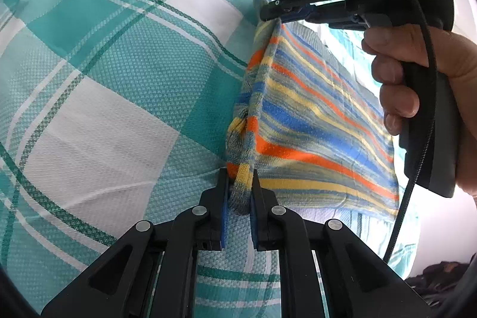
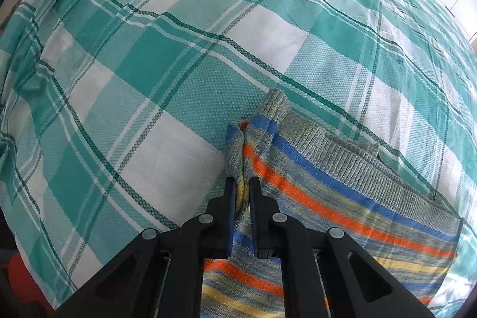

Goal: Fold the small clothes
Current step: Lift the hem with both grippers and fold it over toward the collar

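A teal-and-white plaid bedsheet (image 1: 104,73) fills both views, its dark green lines running diagonally from about ten o'clock toward four o'clock.

On it, the striped knit garment (image 1: 313,121) sits at the three-to-four o'clock side of the left wrist view, with blue, orange, yellow and grey bands. Its gathered left edge is the long axis there, running from the six o'clock area up toward one o'clock, stretched between the two grippers; the body of the cloth drapes off toward four o'clock. In the right wrist view the same garment (image 2: 342,207) spreads from centre toward four o'clock, stripes slanting down to the right, with its grey ribbed hem (image 2: 351,151) along the upper edge and one ribbed corner pointing toward twelve o'clock.

The right gripper (image 1: 275,11), at one o'clock in the left view, is held in the person's right hand (image 1: 417,73); its fingers are pressed on the top end of the bunched edge (image 2: 241,192).

The left gripper (image 1: 240,184), at six o'clock, pinches the lower end of that same bunched edge between its blue-padded fingers.
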`<state>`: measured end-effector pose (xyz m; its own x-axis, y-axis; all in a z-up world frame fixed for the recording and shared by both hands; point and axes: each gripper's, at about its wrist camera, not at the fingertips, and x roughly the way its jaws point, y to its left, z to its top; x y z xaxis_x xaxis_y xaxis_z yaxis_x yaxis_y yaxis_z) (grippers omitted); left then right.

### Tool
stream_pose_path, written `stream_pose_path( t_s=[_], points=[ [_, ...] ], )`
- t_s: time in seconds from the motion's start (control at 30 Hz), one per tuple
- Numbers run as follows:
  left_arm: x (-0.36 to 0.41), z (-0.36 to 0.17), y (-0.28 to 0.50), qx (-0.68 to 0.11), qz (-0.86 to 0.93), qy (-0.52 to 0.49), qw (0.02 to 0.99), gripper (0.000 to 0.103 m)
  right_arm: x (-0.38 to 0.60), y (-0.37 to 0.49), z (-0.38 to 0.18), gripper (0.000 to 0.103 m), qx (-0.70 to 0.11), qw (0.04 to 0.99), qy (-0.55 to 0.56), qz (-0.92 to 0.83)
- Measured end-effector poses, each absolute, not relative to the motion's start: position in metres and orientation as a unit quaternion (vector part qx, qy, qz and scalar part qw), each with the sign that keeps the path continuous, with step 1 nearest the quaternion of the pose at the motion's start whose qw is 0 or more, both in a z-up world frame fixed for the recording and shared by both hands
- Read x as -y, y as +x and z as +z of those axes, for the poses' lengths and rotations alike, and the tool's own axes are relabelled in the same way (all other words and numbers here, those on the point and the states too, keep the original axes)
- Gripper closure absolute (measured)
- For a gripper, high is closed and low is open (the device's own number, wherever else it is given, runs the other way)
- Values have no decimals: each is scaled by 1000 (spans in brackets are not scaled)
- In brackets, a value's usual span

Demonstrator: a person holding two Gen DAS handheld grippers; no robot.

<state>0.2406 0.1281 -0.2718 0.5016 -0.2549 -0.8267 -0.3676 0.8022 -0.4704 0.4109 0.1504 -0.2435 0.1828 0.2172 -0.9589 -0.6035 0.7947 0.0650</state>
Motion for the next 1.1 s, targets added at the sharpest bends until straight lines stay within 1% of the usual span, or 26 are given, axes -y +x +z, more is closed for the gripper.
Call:
stream_pose_path(
  t_s=[0.3,0.47,0.6,0.7,0.87,0.97,1.1],
  points=[
    [-118,-255,243,-497,51,-278,820,94,-138,421,-238,94,-577,754,-127,285],
    [-91,-205,240,-466,32,-224,855,94,-109,430,-221,94,-572,760,-66,301],
    [-49,-164,247,-444,-12,-179,878,94,-60,440,-193,94,-554,772,-21,312],
    [-11,-148,260,-440,-53,-155,883,94,-8,446,-171,95,-537,785,2,310],
    [64,-148,280,-450,-112,-106,880,94,101,456,-153,96,-523,806,35,277],
    [114,-161,290,-464,-142,-74,872,94,167,462,-163,97,-530,810,61,245],
    [167,-195,297,-494,-159,-31,854,94,243,464,-198,97,-544,808,113,195]
  ],
)
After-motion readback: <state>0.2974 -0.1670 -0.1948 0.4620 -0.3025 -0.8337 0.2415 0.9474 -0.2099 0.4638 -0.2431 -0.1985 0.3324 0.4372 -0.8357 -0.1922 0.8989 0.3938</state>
